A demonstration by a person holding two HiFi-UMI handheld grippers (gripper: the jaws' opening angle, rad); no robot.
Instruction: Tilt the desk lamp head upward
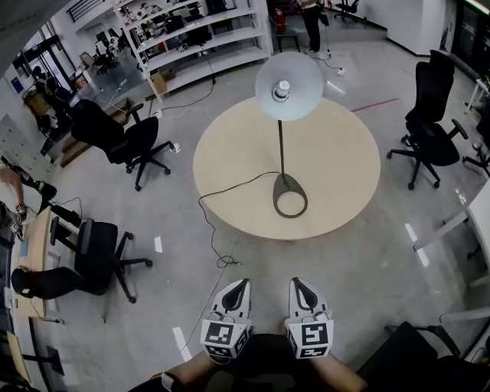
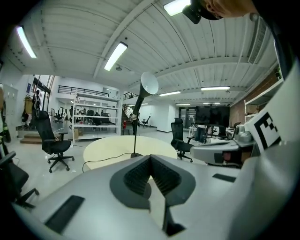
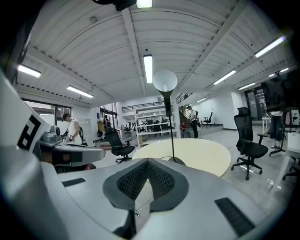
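Note:
A desk lamp stands on the round beige table. Its loop-shaped base sits near the table's front edge, and a thin pole rises to a round grey head whose open face and bulb show from above. The lamp head appears far ahead in the left gripper view, and the head also shows in the right gripper view. My left gripper and right gripper hover side by side over the floor, well short of the table. Both are shut on nothing.
The lamp's black cable runs off the table's left front and down to the floor. Black office chairs stand to the left, right and near left. White shelving is behind the table, and a person stands far back.

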